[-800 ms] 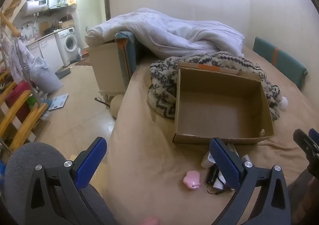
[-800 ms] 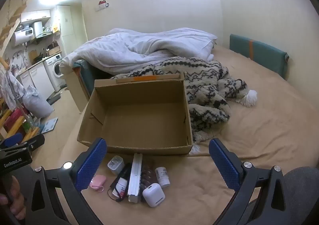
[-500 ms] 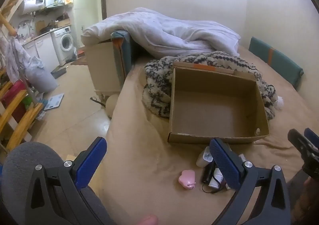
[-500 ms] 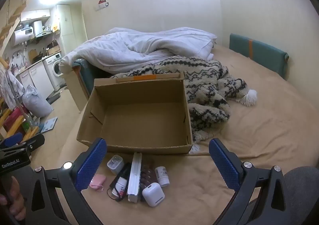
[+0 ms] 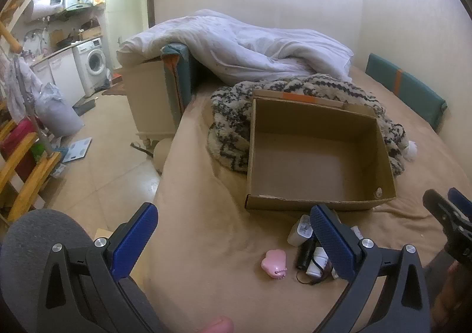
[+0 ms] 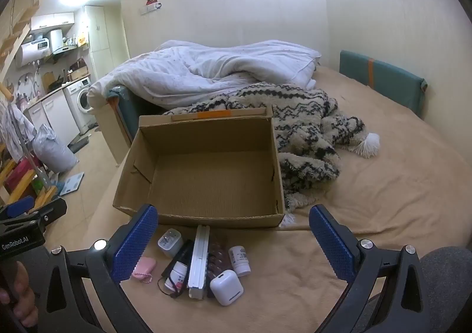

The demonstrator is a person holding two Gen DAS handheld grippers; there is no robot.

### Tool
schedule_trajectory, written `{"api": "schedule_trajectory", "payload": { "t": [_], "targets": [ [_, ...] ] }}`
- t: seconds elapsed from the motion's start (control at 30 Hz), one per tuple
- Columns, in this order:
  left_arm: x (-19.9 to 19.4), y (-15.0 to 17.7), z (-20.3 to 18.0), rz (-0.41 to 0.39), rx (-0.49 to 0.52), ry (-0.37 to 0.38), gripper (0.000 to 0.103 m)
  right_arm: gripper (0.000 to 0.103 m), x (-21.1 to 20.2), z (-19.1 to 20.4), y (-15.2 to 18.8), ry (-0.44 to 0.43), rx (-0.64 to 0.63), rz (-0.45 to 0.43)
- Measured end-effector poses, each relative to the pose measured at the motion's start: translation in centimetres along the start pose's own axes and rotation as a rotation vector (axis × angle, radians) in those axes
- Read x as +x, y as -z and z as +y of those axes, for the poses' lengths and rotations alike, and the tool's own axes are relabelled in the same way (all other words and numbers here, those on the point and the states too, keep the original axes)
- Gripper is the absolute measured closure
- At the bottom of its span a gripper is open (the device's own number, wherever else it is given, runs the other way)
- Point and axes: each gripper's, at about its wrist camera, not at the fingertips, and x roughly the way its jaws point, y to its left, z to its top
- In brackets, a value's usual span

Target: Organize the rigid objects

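An open, empty cardboard box (image 6: 206,215) stands on the tan bed; it also shows in the left wrist view (image 5: 318,203). In front of it lies a cluster of small items: a white earbud case (image 6: 226,290), a long white box (image 6: 200,259), a white pill bottle (image 6: 239,256), a blister pack (image 6: 216,256), a white charger (image 6: 169,242), a pink case (image 6: 144,268). The pink case (image 5: 274,262) and charger (image 5: 301,234) also show in the left wrist view. My right gripper (image 6: 233,241) is open above the cluster. My left gripper (image 5: 233,238) is open, left of the items.
A patterned knit blanket (image 6: 303,132) and white duvet (image 6: 212,73) lie behind the box. A teal cushion (image 6: 383,79) leans on the right wall. The bed's left edge drops to a tiled floor (image 5: 97,162) with wooden stairs (image 5: 20,168) and a washing machine (image 5: 94,64).
Both grippers have drifted slightly; the box and items sit a little lower and nearer in view. Both stay open and nothing was grasped.
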Motion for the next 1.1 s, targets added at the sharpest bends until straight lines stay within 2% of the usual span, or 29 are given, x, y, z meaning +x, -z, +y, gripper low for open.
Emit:
{"api": "schedule_trajectory", "payload": {
  "t": [1.1],
  "targets": [
    [0.06, -0.06, 0.09, 0.005, 0.001, 0.005, 0.000, 0.000, 0.01, 0.12, 0.00, 0.005, -0.006, 0.002]
  ]
}}
